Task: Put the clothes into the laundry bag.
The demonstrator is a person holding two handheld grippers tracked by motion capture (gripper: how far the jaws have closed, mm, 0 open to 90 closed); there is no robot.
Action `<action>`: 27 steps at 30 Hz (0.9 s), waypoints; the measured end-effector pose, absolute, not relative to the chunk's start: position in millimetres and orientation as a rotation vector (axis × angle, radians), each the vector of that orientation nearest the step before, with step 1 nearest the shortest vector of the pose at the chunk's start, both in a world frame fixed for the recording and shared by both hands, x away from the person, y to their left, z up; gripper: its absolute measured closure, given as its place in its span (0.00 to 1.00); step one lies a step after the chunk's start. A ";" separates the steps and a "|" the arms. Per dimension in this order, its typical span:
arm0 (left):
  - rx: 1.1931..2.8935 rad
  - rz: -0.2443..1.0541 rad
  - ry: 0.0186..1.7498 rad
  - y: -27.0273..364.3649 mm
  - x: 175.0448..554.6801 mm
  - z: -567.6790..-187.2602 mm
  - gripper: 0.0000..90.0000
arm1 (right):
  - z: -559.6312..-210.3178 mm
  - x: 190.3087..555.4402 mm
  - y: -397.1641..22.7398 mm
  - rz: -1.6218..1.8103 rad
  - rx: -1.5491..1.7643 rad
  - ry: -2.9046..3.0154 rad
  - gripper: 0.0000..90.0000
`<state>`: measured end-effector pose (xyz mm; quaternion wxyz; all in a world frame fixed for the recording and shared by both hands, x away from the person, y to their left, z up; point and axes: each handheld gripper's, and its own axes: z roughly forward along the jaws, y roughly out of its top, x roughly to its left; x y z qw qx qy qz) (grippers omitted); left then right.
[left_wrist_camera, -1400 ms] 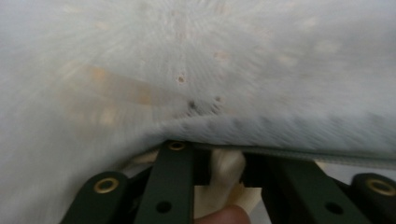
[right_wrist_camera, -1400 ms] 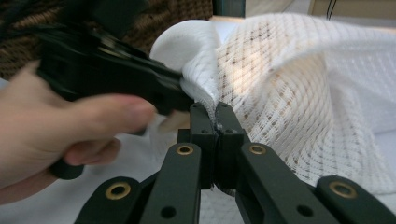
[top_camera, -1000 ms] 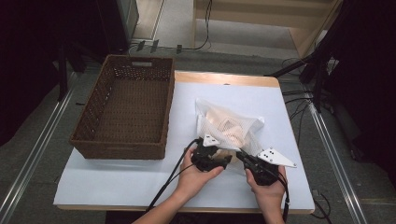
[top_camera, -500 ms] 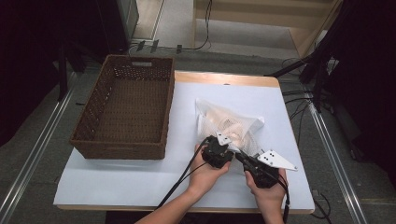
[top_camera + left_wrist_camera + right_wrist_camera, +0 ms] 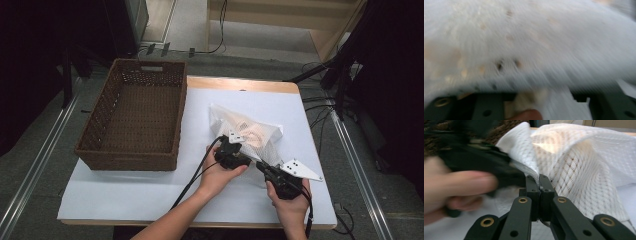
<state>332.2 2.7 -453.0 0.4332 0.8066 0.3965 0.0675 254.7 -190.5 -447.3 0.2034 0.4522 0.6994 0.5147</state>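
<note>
A white mesh bag (image 5: pixel 250 131) with beige contents lies on the white table cover (image 5: pixel 150 195). My right gripper (image 5: pixel 260 165) is shut on the bag's near seamed edge; in the right gripper view its jaws (image 5: pixel 539 181) pinch the mesh bag (image 5: pixel 584 170) between them. My left gripper (image 5: pixel 246 157) is pressed against the same near edge, just left of the right one. Its jaws have just been opening. The left gripper view is blurred, with the mesh bag (image 5: pixel 529 42) draped over the jaws, so I cannot tell whether they grip it.
A brown wicker basket (image 5: pixel 132 150) stands empty at the left of the table, a hand's width from the bag. Cables trail from both grippers toward the front edge. Bare white cover lies in front of the basket and beyond the bag.
The left hand and its gripper have shifted right along the bag's near edge, closer to the right gripper. The right gripper has stayed in place, still shut on the bag.
</note>
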 end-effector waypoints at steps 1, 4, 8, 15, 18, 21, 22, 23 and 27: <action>2.011 0.163 0.975 9.8 326.0 -451.5 0.51 | -448.1 255.9 -191.9 1.434 1.268 1.948 1.00; 1.980 0.164 0.972 34.9 308.8 -450.2 0.51 | -451.0 259.2 -194.4 1.427 1.283 1.950 1.00; 1.968 0.222 1.019 58.7 291.8 -452.7 0.51 | -454.5 261.3 -190.6 1.409 1.285 1.964 1.00; 2.015 0.235 1.186 71.3 294.2 -467.0 0.53 | -455.7 262.5 -189.4 1.400 1.287 1.969 1.00; 2.014 0.252 1.216 71.6 297.2 -470.5 0.58 | -455.7 261.8 -188.7 1.400 1.288 1.970 1.00; 2.035 0.296 1.209 69.8 293.8 -470.7 0.61 | -456.8 261.8 -190.2 1.397 1.290 1.971 1.00; 2.032 0.301 1.214 70.4 292.6 -470.5 0.62 | -457.4 262.0 -190.9 1.397 1.290 1.973 1.00; 2.034 0.304 1.221 72.1 291.3 -470.0 0.63 | -457.6 261.9 -191.1 1.399 1.295 1.973 1.00; 2.038 0.267 1.194 73.0 283.4 -470.4 0.70 | -457.7 261.4 -191.1 1.396 1.287 1.978 1.00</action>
